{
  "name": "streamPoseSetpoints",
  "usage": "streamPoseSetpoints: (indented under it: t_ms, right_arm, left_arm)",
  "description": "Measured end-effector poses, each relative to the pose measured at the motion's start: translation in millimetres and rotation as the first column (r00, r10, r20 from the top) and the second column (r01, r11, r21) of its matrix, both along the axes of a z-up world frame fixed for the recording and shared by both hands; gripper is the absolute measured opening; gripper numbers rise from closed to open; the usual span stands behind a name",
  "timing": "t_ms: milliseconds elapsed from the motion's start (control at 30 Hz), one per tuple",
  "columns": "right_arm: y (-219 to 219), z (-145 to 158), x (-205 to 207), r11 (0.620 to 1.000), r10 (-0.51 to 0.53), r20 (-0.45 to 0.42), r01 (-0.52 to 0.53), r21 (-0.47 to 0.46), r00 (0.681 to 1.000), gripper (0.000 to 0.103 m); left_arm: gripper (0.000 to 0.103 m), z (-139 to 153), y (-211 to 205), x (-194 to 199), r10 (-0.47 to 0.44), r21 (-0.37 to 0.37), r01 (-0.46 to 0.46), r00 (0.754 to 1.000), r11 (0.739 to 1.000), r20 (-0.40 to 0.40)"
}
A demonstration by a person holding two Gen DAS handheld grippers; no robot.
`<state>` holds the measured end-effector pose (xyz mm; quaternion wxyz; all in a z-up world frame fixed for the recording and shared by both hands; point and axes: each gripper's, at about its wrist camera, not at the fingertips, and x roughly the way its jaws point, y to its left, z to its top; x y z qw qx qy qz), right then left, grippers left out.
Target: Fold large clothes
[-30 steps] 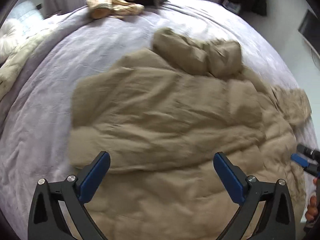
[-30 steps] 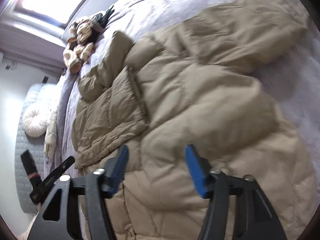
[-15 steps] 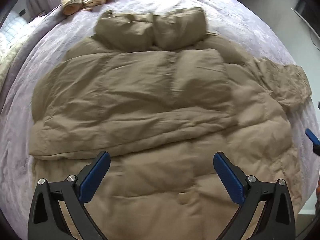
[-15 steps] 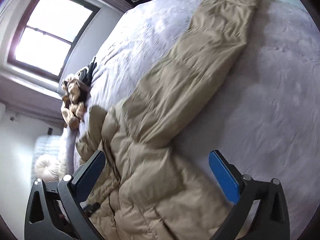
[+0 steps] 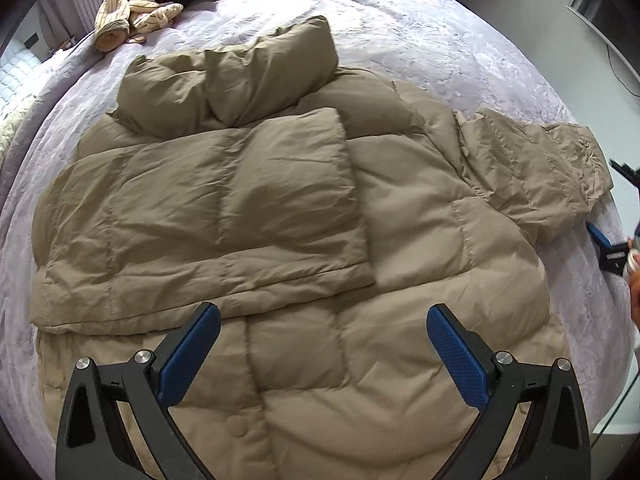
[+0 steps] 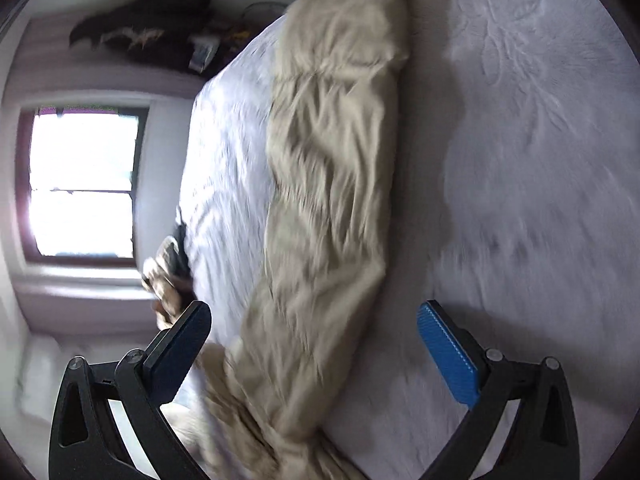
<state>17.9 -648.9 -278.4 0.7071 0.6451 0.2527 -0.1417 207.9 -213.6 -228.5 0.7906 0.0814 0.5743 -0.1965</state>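
I see the tan puffer jacket (image 5: 248, 216) spread across the lilac bed cover (image 5: 420, 36), filling most of the left wrist view. One sleeve (image 5: 208, 208) is folded in over the jacket's body, lying flat across the chest, with the padded hood (image 5: 228, 80) bunched just beyond it. The other sleeve (image 5: 532, 168) stretches out to the right, its cuff near the bed's edge.

My left gripper (image 5: 322, 350) hangs over the jacket's lower body, its blue pads (image 5: 456, 356) spread wide with nothing between them but fabric below; they grip nothing.

At the far right edge of that view I catch a sliver of my right gripper (image 5: 608, 246), close beside the outstretched cuff, with a bit of the person's hand (image 5: 634, 280) behind it.

In the right wrist view, which is blurred and rolled on its side, the right gripper (image 6: 314, 344) has just been opening and its jaws now stand wide apart, holding nothing. The outstretched sleeve (image 6: 332, 184) runs away from the gripper along the cover (image 6: 520, 160), its near end lying between the open fingers without either pad (image 6: 448, 356) pressing on it, as far as I can tell through the blur.

A heap of striped cream clothes (image 5: 140, 16) sits at the far corner of the bed, well apart from the jacket. A bright window (image 6: 80, 184) shows beyond the bed.
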Motion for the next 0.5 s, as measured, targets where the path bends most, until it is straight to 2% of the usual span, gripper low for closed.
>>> streamPoseSetpoints:
  t_ms: [167, 233, 267, 300, 333, 367, 400, 433, 500]
  right_arm:
    - [-30.4, -17.9, 20.6, 0.996, -0.059, 0.065, 0.055, 0.069, 0.996, 0.103]
    - [-40.0, -21.0, 27.2, 0.992, -0.084, 0.088, 0.075, 0.099, 0.993, 0.099]
    - [-43.4, -22.5, 28.3, 0.990, -0.094, 0.098, 0.083, 0.112, 0.991, 0.088]
    - [-45.8, -25.1, 31.6, 0.986, -0.104, 0.120, 0.087, 0.140, 0.987, 0.065]
    - [-47.7, -30.1, 34.9, 0.980, -0.113, 0.139, 0.088, 0.180, 0.984, 0.051]
    - [-51.4, -34.4, 37.1, 0.972, -0.124, 0.148, 0.090, 0.216, 0.981, 0.022]
    - [-53.3, -41.0, 37.3, 0.960, -0.143, 0.156, 0.099, 0.261, 0.977, 0.010]
    - [-54.2, -44.9, 35.9, 0.952, -0.161, 0.177, 0.105, 0.289, 0.971, 0.010]
    - [-52.3, -41.3, 36.1, 0.955, -0.156, 0.228, 0.088, 0.282, 0.961, 0.008]
  left_arm:
    - [0.103, -1.7, -15.0, -3.2, -0.009, -0.005, 0.009, 1.000, 1.000, -0.001]
    - [0.103, -2.5, -17.5, -3.1, -0.007, -0.016, 0.006, 1.000, 1.000, -0.015]
    - [0.103, -2.4, -18.3, -3.5, -0.006, -0.024, 0.006, 1.000, 1.000, -0.022]
    - [0.103, -2.1, -19.2, -4.3, -0.007, -0.033, 0.006, 1.000, 0.999, -0.027]
    - [0.103, -1.3, -20.0, -5.4, -0.009, -0.034, 0.008, 1.000, 0.999, -0.025]
    - [0.103, 0.2, -20.5, -6.4, -0.012, -0.029, 0.011, 1.000, 1.000, -0.017]
    - [0.103, 2.3, -21.0, -7.4, -0.012, -0.013, 0.012, 1.000, 1.000, 0.001]
    - [0.103, 3.4, -19.7, -7.9, -0.011, -0.007, 0.011, 1.000, 1.000, 0.007]
    - [0.103, 3.4, -14.9, -6.0, -0.001, -0.009, 0.001, 1.000, 1.000, -0.003]
